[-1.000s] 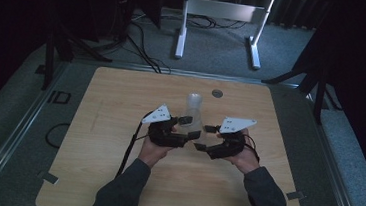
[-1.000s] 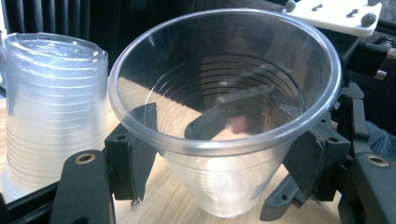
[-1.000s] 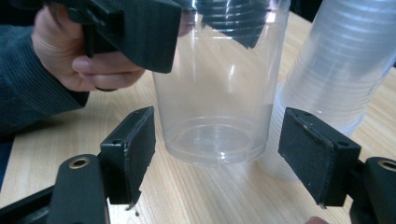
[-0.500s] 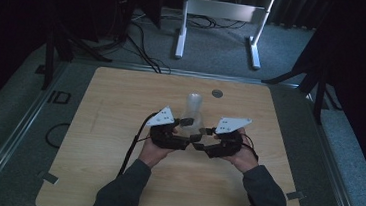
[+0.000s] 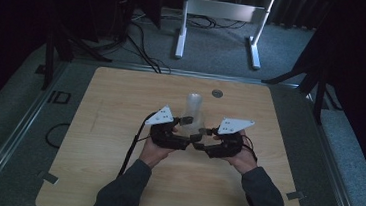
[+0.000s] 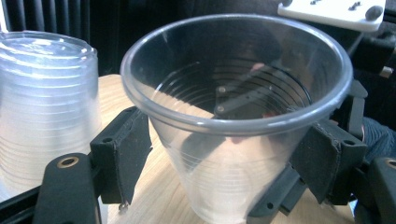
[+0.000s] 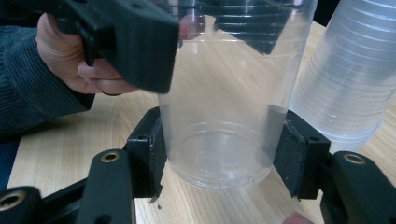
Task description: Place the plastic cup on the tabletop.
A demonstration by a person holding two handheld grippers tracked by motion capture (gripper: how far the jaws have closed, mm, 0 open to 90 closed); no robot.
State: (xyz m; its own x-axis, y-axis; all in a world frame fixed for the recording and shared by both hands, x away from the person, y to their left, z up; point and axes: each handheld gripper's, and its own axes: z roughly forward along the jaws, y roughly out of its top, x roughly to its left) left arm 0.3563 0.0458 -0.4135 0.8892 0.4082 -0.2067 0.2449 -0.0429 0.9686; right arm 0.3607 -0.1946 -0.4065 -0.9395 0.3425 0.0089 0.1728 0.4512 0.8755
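Two grippers meet near the middle of the desk (image 5: 121, 102), a little toward its near edge, each in one of the person's hands, whose dark sleeves come in over that edge. Between them stands a single clear plastic cup (image 6: 233, 121), upright on the wood, mouth up.

In the left gripper view, the left gripper (image 6: 224, 158) has its black pads pressed against the cup's sides just below the rim, one on each side, so its claw is pinching the cup. In the right gripper view, the right gripper (image 7: 219, 154) has its pads against the lower wall of the same cup, close to the base, also pinching it. A jaw of the left gripper crosses the upper left of that view, with the person's hand (image 7: 79, 56) behind it.

Just beyond the single cup, toward the far edge, stands a stack of clear cups (image 5: 194, 109), turned mouth down, taller than the single cup and close beside it; whether the two touch cannot be told.

Farther on, near the far edge, a small grey round disc (image 5: 216, 93) lies in the desk. Beyond the desk, a white metal stand (image 5: 223, 21) sits on the grey floor among dark cables.
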